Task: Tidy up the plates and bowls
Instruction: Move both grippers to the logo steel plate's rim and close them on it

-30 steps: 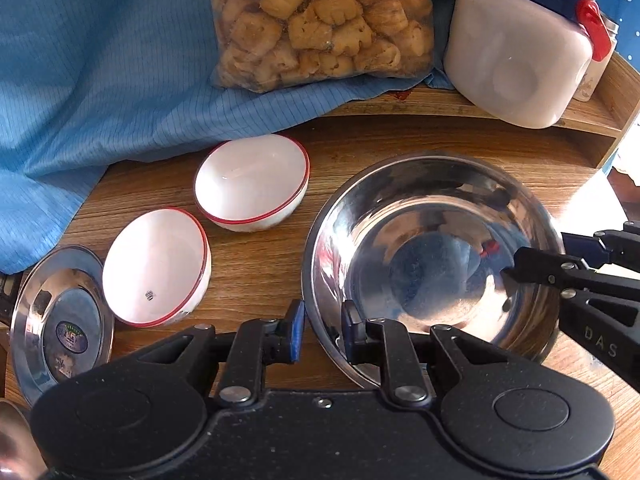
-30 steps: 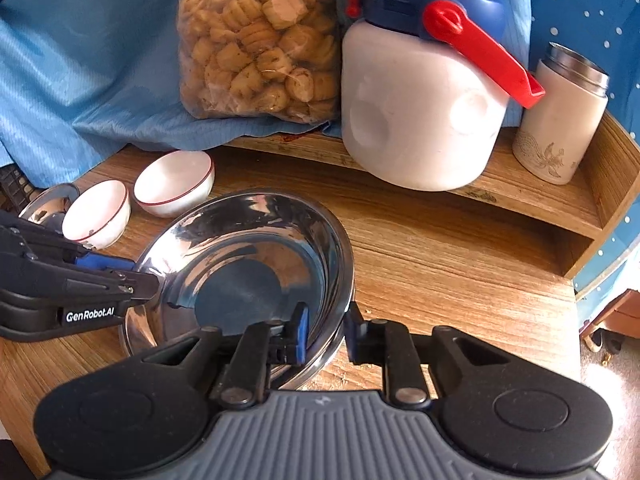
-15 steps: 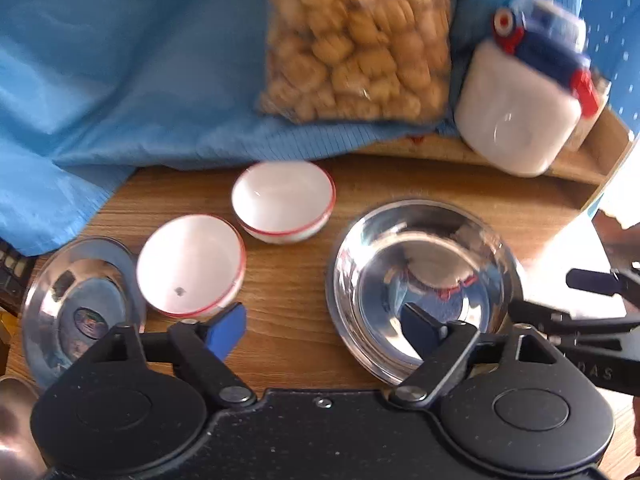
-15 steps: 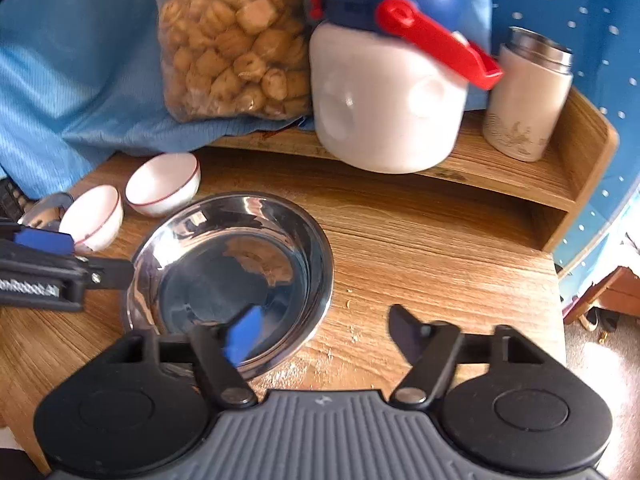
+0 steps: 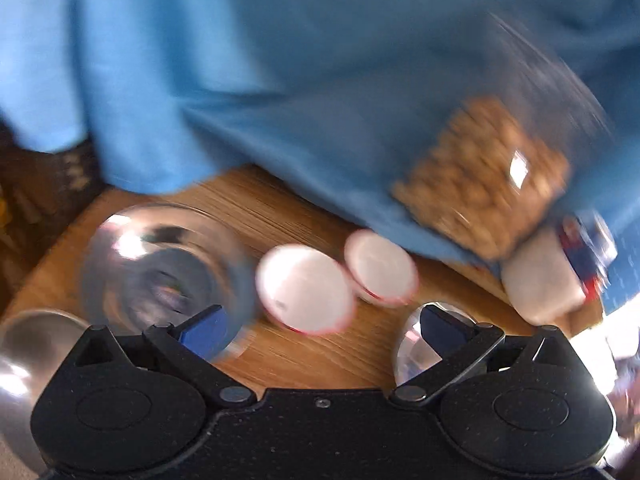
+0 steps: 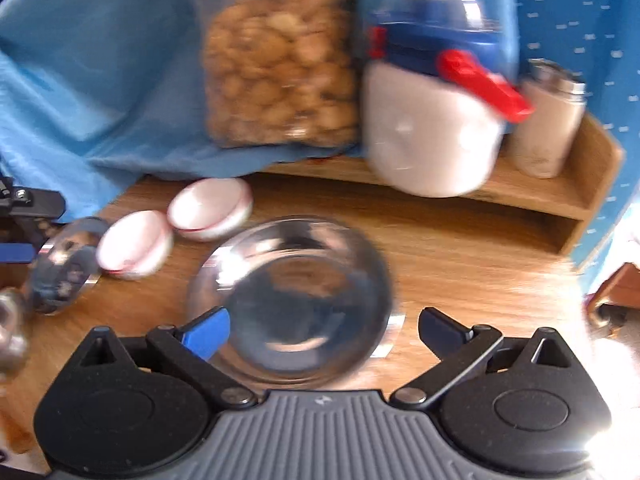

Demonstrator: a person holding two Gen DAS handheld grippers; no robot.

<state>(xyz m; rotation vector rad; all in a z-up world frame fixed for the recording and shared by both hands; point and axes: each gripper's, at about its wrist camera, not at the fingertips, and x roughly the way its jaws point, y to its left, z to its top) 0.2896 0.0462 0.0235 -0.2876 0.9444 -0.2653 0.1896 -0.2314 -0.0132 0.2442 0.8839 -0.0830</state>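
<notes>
The large steel bowl (image 6: pixel 292 300) sits on the wooden table, in front of my open, empty right gripper (image 6: pixel 320 330); in the left wrist view its rim (image 5: pixel 412 344) shows behind the right finger. Two white bowls with red rims, the nearer (image 5: pixel 306 290) (image 6: pixel 134 246) and the farther (image 5: pixel 380 268) (image 6: pixel 210 208), stand side by side. A small steel plate (image 5: pixel 160 268) (image 6: pixel 64 268) lies left of them. My left gripper (image 5: pixel 320 330) is open and empty, above the table near the plate and the white bowls. Both views are blurred.
A blue cloth (image 5: pixel 280 80) drapes the back. A bag of biscuits (image 6: pixel 280 68), a white jug with a blue lid (image 6: pixel 432 120) and a steel-lidded canister (image 6: pixel 548 128) stand on a raised wooden shelf (image 6: pixel 560 196). Another steel piece (image 5: pixel 24 364) lies at far left.
Both grippers let go of the large steel bowl, opened wide and drew back. The left gripper has swung left toward the small steel plate and white bowls.
</notes>
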